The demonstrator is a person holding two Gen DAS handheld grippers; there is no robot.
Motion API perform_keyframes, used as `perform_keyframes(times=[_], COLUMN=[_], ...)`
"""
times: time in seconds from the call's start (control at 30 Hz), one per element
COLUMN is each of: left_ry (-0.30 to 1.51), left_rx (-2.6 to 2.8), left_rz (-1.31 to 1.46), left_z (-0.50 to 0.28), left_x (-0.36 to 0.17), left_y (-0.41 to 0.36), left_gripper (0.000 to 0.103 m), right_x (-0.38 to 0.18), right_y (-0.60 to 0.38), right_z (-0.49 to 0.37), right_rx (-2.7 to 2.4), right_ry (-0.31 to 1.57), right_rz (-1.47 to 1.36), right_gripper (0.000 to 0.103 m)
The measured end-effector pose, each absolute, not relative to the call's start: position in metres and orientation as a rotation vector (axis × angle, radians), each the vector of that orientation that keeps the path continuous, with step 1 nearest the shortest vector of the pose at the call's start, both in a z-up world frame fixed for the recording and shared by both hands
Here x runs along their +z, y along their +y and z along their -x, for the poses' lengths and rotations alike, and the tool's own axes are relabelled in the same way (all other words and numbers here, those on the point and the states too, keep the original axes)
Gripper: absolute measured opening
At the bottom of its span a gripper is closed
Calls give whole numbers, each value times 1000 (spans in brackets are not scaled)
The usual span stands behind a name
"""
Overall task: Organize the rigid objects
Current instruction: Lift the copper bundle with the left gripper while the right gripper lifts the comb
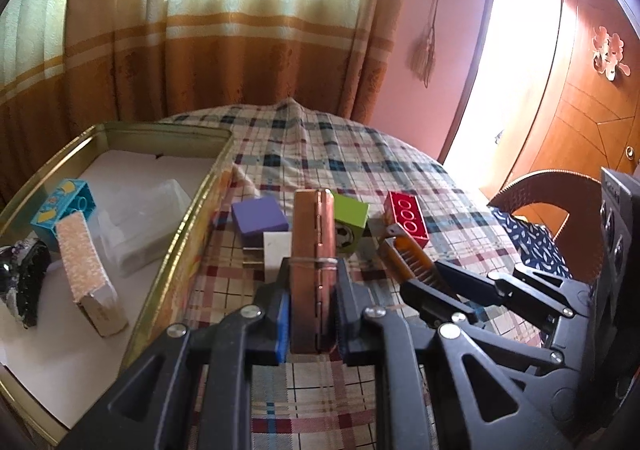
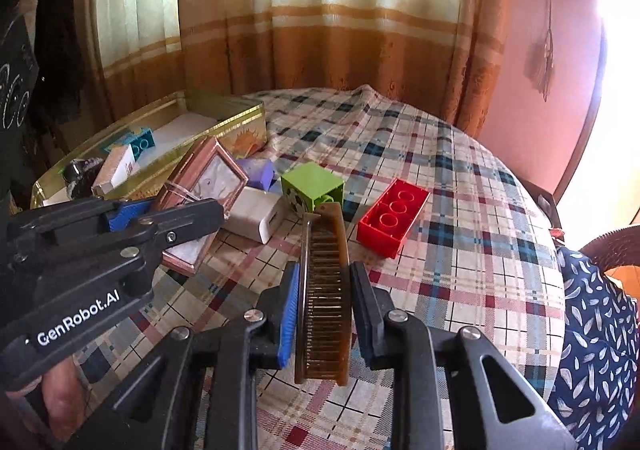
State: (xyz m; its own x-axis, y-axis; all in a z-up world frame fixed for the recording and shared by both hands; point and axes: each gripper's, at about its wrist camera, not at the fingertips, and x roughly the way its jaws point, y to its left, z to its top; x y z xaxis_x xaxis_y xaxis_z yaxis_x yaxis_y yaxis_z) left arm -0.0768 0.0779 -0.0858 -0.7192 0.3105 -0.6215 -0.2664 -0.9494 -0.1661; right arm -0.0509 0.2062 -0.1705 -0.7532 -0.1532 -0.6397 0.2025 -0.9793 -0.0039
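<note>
Gripping a copper-pink picture frame (image 1: 312, 250) on edge, the left gripper (image 1: 310, 290) has its jaws closed tight against the frame's two faces, holding it upright above the checked cloth of the tabletop (image 1: 360, 153). The right gripper (image 2: 324, 306) has its jaws closed on a brown comb (image 2: 326, 290), pads pressing on both of its long sides, the comb pointing away toward the middle of the tabletop.

Along the left edge of the tabletop lies a gold tin box (image 1: 188, 217) lined in white. Inside it are a blue toy brick (image 1: 66, 205), a speckled carton (image 1: 88, 270) leaning on its side, a clear plastic case (image 1: 140, 226) and a dark shiny thing (image 1: 24, 282) too blurred to name.

Just outside the tin's right wall, loose on the cloth, sit a purple block (image 1: 260, 217), a white charger plug (image 2: 256, 219) touching it, a green cube (image 2: 312, 185) with a football printed on one side, and a red brick (image 2: 392, 215) lying open side up, a little apart toward the right edge. Near the comb's far tip stands the green cube, though whether they touch I cannot tell.

A hand (image 2: 60, 390) shows under the left gripper.
</note>
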Motion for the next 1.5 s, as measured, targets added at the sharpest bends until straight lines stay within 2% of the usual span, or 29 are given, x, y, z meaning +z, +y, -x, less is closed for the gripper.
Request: perform_keyframes(times=[0.43,1.5], left_ry=[-92,-43], left_rx=[2710,2818], left_rz=[914,750], left_z=[69,48], left_x=[-80,-66], left_y=[74,72], left_gripper=[16,16], right_x=[-161,-154], right_y=[212,224], right_z=[39,24], right_rx=[-2787,-2816], right_ry=[28,-31], right_rz=[-842,-681], right_gripper=[27,27])
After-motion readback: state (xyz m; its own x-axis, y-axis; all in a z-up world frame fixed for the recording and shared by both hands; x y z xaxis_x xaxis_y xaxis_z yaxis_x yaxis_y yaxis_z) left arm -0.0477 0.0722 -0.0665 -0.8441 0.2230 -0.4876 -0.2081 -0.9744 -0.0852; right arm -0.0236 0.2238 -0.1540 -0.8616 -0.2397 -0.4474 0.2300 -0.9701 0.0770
